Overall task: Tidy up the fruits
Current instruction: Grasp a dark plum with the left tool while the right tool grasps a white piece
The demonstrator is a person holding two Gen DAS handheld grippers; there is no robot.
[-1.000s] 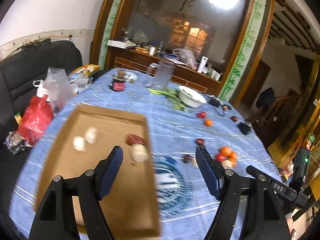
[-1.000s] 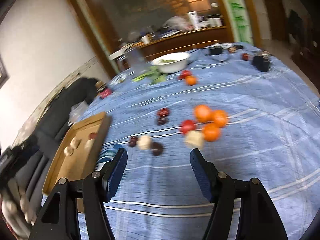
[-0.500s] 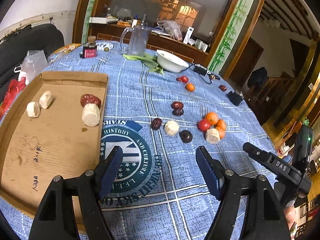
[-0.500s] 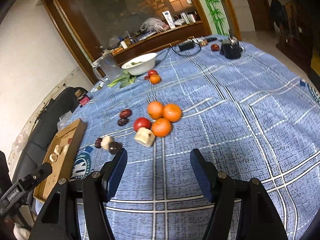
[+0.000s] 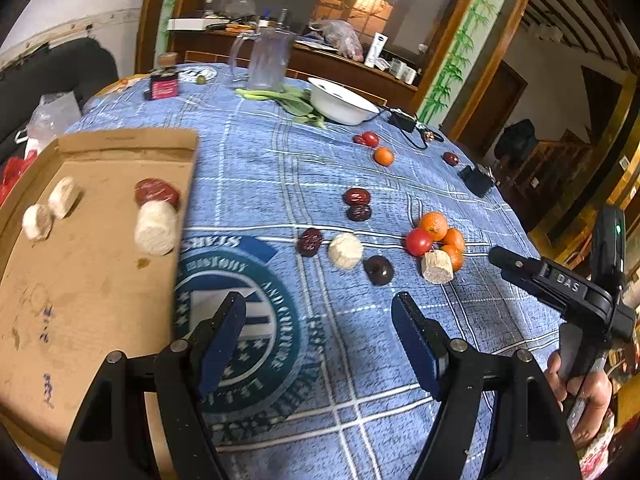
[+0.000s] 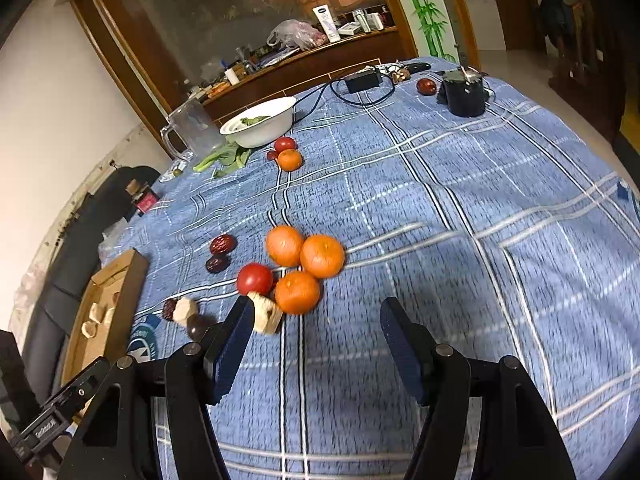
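Note:
A cardboard tray (image 5: pixel 80 292) lies at the table's left and holds three pale chunks and a red date (image 5: pixel 156 191); it also shows in the right wrist view (image 6: pixel 108 320). On the blue cloth lie three oranges (image 6: pixel 298 292), a red tomato (image 6: pixel 255 279), a pale chunk (image 6: pixel 267 314), and dark dates (image 6: pixel 223 244). The same cluster (image 5: pixel 436 236) shows in the left wrist view. My right gripper (image 6: pixel 316 340) is open and empty just before the oranges. My left gripper (image 5: pixel 318 332) is open and empty above the cloth's round emblem.
A white bowl (image 6: pixel 260 122) with greens, a glass jug (image 6: pixel 192 130), a lone orange (image 6: pixel 289 160) with a tomato, a black pot (image 6: pixel 464 90) and a cable lie at the far side. A dark sofa (image 5: pixel 44 84) with bags stands left.
Both grippers swung from the tray side toward the fruit cluster. The right gripper moved closer to the oranges. Both stayed open.

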